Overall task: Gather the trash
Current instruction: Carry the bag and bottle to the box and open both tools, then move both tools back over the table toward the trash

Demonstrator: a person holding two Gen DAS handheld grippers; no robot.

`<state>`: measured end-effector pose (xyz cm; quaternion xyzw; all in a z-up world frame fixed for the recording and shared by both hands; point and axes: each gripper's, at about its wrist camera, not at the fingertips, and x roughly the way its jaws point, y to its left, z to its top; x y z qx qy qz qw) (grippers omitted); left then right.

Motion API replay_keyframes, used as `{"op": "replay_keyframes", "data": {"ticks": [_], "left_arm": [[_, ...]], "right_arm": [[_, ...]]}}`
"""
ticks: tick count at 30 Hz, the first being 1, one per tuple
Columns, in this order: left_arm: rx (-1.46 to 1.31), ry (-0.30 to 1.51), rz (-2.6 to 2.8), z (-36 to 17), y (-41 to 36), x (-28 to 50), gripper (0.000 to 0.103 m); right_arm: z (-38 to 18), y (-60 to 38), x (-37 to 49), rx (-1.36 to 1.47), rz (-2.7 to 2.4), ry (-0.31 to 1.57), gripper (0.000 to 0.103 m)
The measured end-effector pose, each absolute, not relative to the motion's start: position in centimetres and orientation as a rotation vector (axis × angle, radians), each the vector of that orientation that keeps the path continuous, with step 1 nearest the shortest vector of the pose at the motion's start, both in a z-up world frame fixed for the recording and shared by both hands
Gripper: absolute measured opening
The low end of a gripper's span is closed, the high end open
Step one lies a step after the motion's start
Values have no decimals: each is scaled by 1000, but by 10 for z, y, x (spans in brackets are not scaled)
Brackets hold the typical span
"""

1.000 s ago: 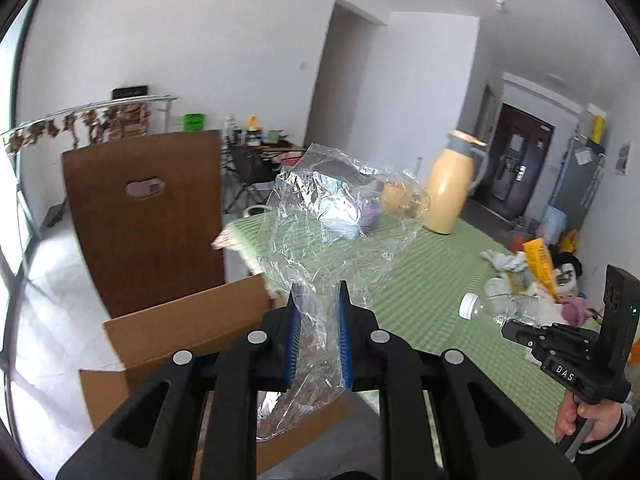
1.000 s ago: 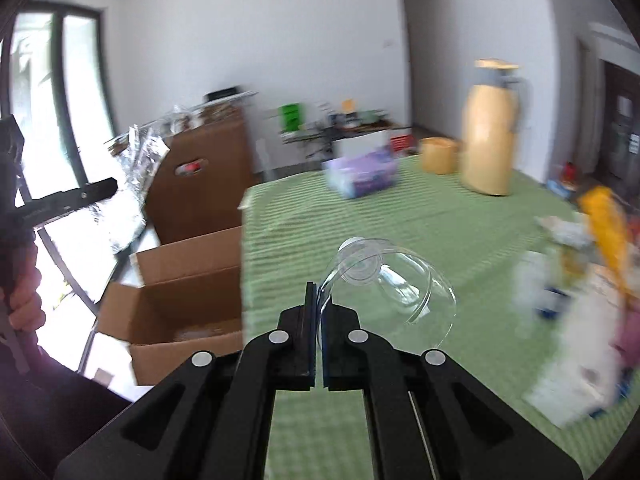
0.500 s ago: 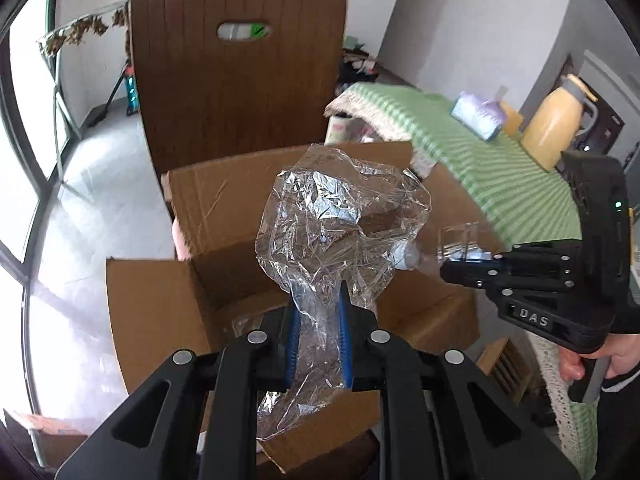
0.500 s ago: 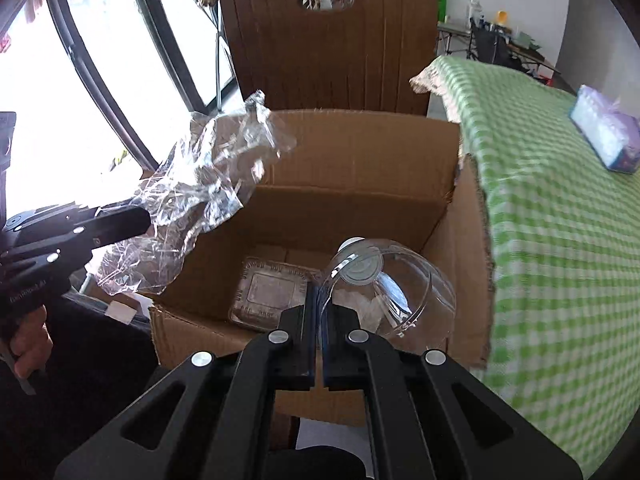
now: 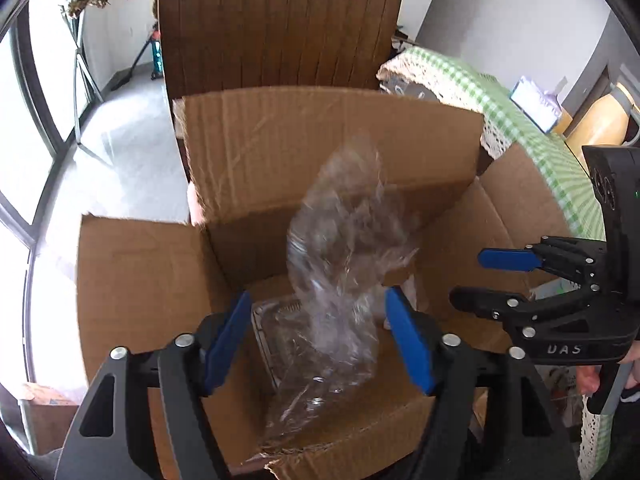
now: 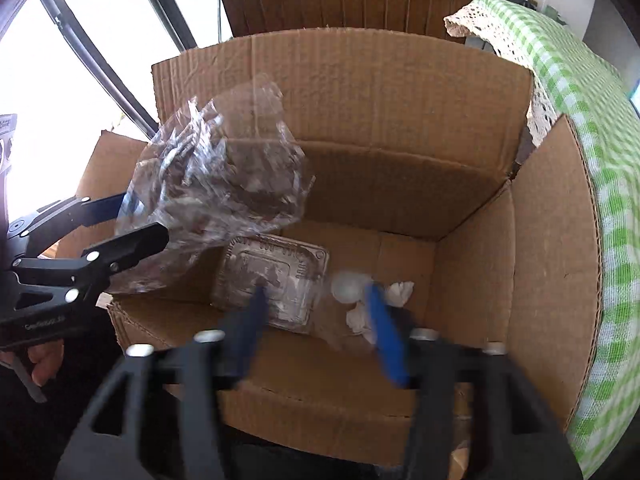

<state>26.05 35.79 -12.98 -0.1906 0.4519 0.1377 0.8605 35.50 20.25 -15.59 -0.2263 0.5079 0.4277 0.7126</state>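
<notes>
The crumpled clear plastic wrap (image 5: 344, 264) hangs blurred over the open brown cardboard box (image 5: 328, 140), between the spread blue pads of my left gripper (image 5: 320, 340); I see its jaws standing wide, and I cannot tell whether either pad touches the wrap. From the right wrist view the same wrap (image 6: 216, 184) sits over the box's near left corner, just beside the left gripper's (image 6: 136, 220) dark fingertips.

My right gripper (image 6: 316, 324) is also spread wide, with nothing between its blue pads, and it points down into the box (image 6: 400, 120). From the left wrist view it (image 5: 480, 280) reaches in from the right, over the box's right flap.

On the box floor I see a clear plastic clamshell tray (image 6: 276, 280) lying flat to the left, and beside it on the right a blurred clear plastic lid (image 6: 348, 286) next to some crumpled white tissue (image 6: 396, 292).

Past the far wall of the box stands a dark brown wooden chair back (image 5: 280, 24). To the right, a table with a green checked tablecloth (image 6: 580, 92) runs along the box's right side, its lace edge touching the cardboard.
</notes>
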Motion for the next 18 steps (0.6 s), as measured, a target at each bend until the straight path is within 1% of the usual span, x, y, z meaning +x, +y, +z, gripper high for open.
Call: {"op": "replay_keyframes", "data": {"ticks": [2,9,18], "left_arm": [[-405,937,294,-124,363,259,71],[-379,833,316,-81,370,241,73],[-372,754,341,-44,359,215,75]], "right_arm": [[-148,203,355,-508,942,1105,60],[-118,196,361,-472,915,1050,60],[-83,178,336,-453,904,994,60]]}}
